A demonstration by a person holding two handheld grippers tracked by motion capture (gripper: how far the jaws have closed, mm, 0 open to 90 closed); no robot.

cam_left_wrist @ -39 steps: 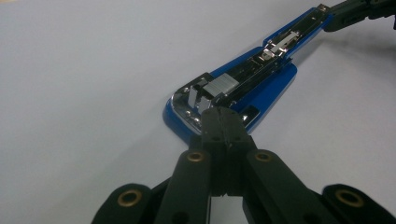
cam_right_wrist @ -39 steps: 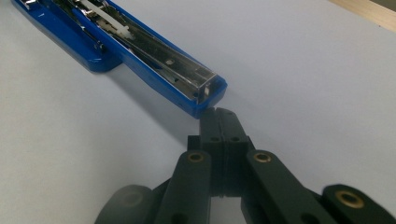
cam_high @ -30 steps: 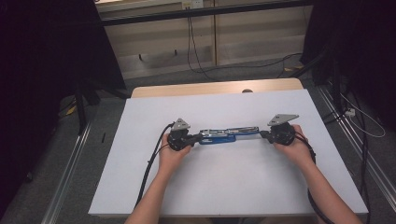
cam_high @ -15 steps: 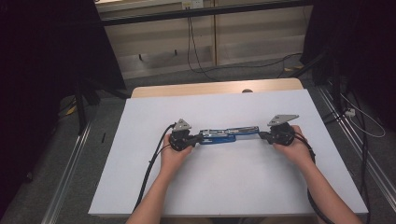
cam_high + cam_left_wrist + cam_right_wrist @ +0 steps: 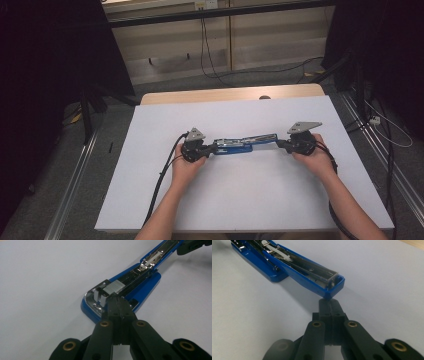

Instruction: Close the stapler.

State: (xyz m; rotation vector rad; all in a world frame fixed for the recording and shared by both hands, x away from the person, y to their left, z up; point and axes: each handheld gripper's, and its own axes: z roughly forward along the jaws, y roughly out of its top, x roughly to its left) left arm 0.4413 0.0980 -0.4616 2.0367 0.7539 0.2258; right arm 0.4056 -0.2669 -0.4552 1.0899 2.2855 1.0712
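A blue stapler [image 5: 243, 142] lies swung open flat across the middle of the white table [image 5: 230, 200], its metal staple channel facing up. My left gripper [image 5: 215, 147] is shut, with nothing between its jaws. Its tips [image 5: 117, 301] rest on the stapler's near end [image 5: 100, 307], beside a short grey strip of staples [image 5: 113, 287]. My right gripper [image 5: 278, 143] is shut too and holds nothing. Its tips [image 5: 329, 302] touch the blue end of the stapler's other arm [image 5: 332, 286]. A hand holds each gripper from the near side.
A wooden strip [image 5: 225, 94] borders the table's far edge. Metal rails [image 5: 75, 185] run along the floor at both sides. Cables [image 5: 210, 55] trail on the floor behind. A black cable [image 5: 162, 175] runs from the left gripper toward the near edge.
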